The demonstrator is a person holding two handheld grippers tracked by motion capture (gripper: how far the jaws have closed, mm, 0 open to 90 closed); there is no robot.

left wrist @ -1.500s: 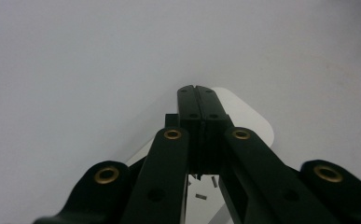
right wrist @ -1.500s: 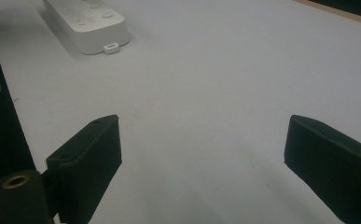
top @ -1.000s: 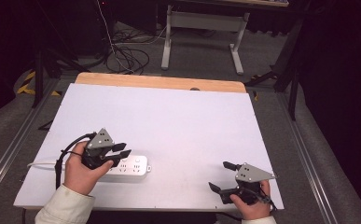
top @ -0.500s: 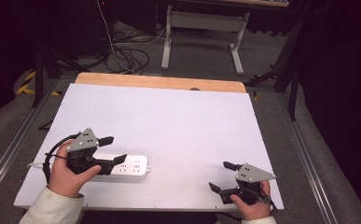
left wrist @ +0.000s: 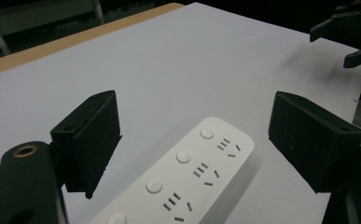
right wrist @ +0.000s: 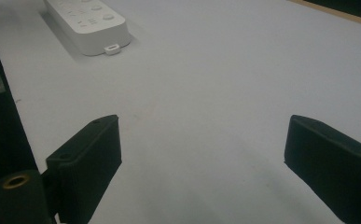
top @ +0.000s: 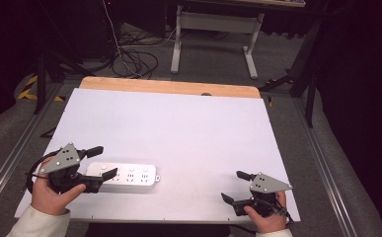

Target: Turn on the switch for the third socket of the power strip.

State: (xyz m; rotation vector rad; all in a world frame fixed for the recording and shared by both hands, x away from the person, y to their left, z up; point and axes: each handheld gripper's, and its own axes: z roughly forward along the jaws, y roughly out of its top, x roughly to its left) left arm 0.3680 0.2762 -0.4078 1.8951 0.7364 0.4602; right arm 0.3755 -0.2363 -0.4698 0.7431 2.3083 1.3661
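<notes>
Left gripper (top: pixel 98 162): jaws spread wide, nothing between them. It sits at the near-left of the table, hand behind it, jaws pointing along the white power strip (top: pixel 123 177). In the left gripper view the strip (left wrist: pixel 187 178) runs up between the two black jaws, which stand clear of its sides with a gap on each.

Change over the last second: this gripper has drawn back toward the table's left edge. A second ago it was over the strip's left end; now most of the strip lies exposed to the right of it, only the near end under the lower jaw. The strip itself has not shifted.

Right gripper (top: pixel 237 185): also wide open, empty, resting at the near-right corner, well apart from the strip; unmoved. Its own view looks across bare white table (right wrist: pixel 225 74) to the strip's far end (right wrist: pixel 90 22).

Reading: the left hand looks to be lining up lengthwise on the strip for a grasp across its width, or has just let go and backed off. Cannot tell which. No grip is made yet.
</notes>
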